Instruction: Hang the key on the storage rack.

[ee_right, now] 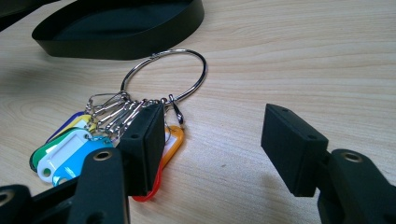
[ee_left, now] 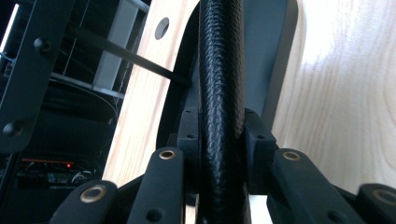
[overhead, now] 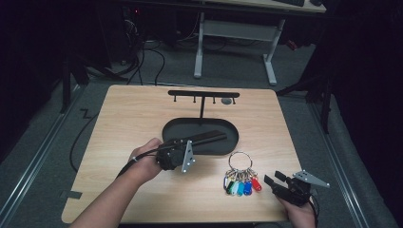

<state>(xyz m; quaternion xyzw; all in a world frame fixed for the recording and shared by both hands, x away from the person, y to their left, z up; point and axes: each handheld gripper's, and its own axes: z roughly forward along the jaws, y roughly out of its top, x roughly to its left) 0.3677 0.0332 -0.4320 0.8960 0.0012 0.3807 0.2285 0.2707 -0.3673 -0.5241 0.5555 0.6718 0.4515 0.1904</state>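
My left gripper (overhead: 197, 141) is shut on a long black bar with a woven texture (overhead: 209, 138), which reaches out over the black oval tray (overhead: 173, 128). In the left gripper view the bar (ee_left: 222, 70) runs straight up between the two pads (ee_left: 257, 135). A metal key ring (overhead: 240, 161) with several coloured tags (overhead: 242, 186) lies flat on the table. My right gripper (overhead: 274, 180) stands open just to the right of the tags. In the right gripper view its left pad (ee_right: 142, 149) is next to the tags (ee_right: 65, 151), with the ring (ee_right: 163, 74) ahead.
A black T-shaped hook stand (overhead: 203, 95) rises from the oval tray, with a small grey thing (overhead: 227, 100) at its right end. The wooden table (overhead: 123, 123) ends close behind the stand. Beyond it are a desk frame (overhead: 235, 33) and cables on the floor.
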